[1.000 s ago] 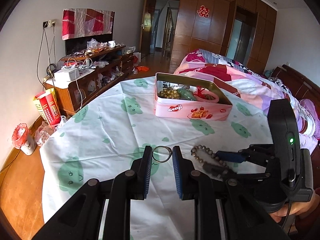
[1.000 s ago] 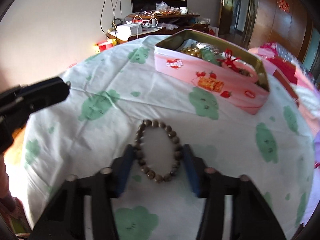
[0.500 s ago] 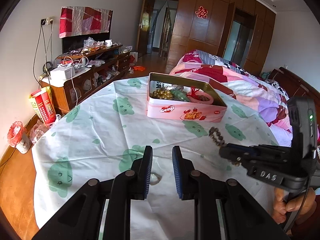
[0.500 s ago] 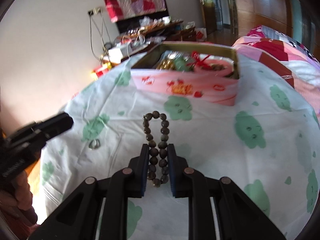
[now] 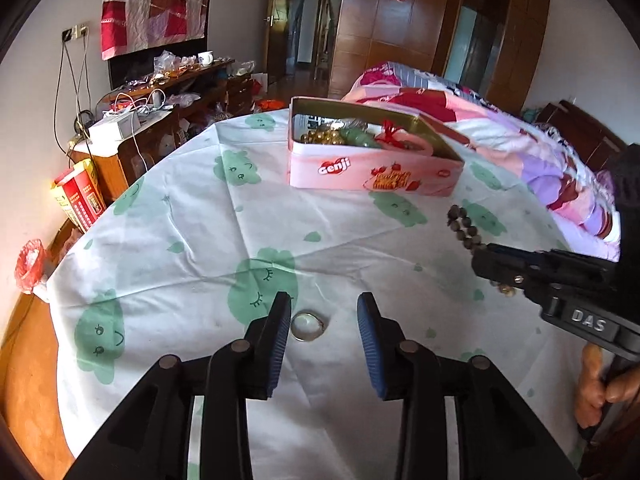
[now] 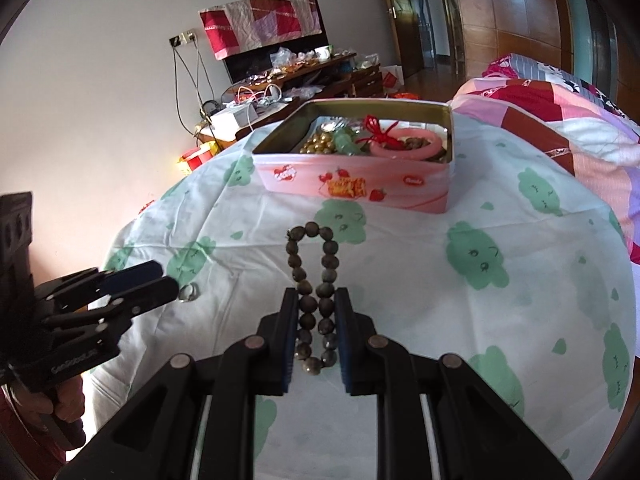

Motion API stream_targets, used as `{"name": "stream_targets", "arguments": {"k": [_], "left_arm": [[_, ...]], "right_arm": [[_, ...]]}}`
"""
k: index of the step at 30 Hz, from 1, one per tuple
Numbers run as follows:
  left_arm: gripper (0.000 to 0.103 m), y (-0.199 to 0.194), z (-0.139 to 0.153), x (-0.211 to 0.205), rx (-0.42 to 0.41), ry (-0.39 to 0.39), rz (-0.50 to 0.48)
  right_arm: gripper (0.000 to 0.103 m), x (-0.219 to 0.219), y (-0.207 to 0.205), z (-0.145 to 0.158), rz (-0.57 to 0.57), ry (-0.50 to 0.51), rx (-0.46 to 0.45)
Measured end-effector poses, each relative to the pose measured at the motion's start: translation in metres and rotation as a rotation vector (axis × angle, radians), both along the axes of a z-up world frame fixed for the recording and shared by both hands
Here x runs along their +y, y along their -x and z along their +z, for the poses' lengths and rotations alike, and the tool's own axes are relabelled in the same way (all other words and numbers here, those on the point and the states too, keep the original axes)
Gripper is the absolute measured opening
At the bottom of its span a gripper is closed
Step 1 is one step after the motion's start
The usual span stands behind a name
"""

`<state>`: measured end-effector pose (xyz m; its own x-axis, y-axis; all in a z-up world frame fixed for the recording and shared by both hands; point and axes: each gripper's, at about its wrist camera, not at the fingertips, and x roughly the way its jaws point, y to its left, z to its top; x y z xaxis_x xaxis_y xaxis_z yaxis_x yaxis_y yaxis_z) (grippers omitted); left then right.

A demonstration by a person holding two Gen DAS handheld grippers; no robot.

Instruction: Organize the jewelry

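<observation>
Pinching the bracelet [image 6: 316,292] between its pads, the right gripper [image 6: 317,322] keeps the bead loop squeezed narrow above the cloth [image 6: 460,320], near the tin [image 6: 356,188]. Jaws opening, the left gripper [image 5: 324,322] straddles the ring [image 5: 306,326], which lies on the cloth beside its left pad, unheld.

Daylit bedroom, bright and even, white tablecloth [image 5: 192,216] softly lit with faint shadows, warm overexposed glare on the wall [image 6: 80,184] at left, strong fisheye curvature, black vignette in the corners, near gripper fingers [image 5: 276,336] slightly soft
</observation>
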<state>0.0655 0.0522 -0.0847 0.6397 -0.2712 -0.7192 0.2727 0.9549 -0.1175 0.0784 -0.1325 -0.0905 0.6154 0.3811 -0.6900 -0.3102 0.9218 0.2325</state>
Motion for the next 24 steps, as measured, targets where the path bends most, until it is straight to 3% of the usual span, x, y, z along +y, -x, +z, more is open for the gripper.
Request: {"name": "stream_targets", "arguments": {"k": [5, 8, 10, 11, 12, 17, 20, 21, 24], "left_arm": [[0.034, -0.009, -0.017, -0.006, 0.073, -0.070, 0.024], [0.034, -0.005, -0.018, -0.012, 0.051, -0.118, 0.015], [0.032, -0.006, -0.019, -0.009, 0.061, -0.107, 0.025], [0.023, -0.006, -0.019, -0.007, 0.060, -0.115, 0.038], [0.020, -0.006, -0.018, -0.006, 0.057, -0.120, 0.046], [0.020, -0.003, -0.018, -0.006, 0.045, -0.125, 0.038], [0.019, 0.000, -0.018, -0.004, 0.025, -0.088, 0.031], [0.002, 0.002, -0.016, -0.002, 0.013, -0.070, 0.025], [0.002, 0.004, -0.014, -0.002, 0.001, -0.044, 0.032]], "right_arm": [[0.021, 0.000, 0.002, -0.004, 0.004, 0.004, 0.003], [0.021, -0.001, 0.002, -0.005, 0.004, -0.002, 0.010], [0.021, -0.002, 0.002, -0.006, 0.003, -0.006, 0.013], [0.021, -0.002, 0.002, -0.006, 0.002, -0.008, 0.015], [0.021, -0.003, 0.002, -0.006, 0.001, -0.009, 0.014], [0.021, -0.004, 0.003, -0.006, -0.001, -0.014, 0.010], [0.021, -0.004, 0.003, -0.006, -0.001, -0.014, 0.011], [0.021, -0.004, 0.003, -0.005, -0.002, -0.015, 0.009], [0.021, -0.005, 0.006, -0.003, -0.007, -0.019, -0.004]]}}
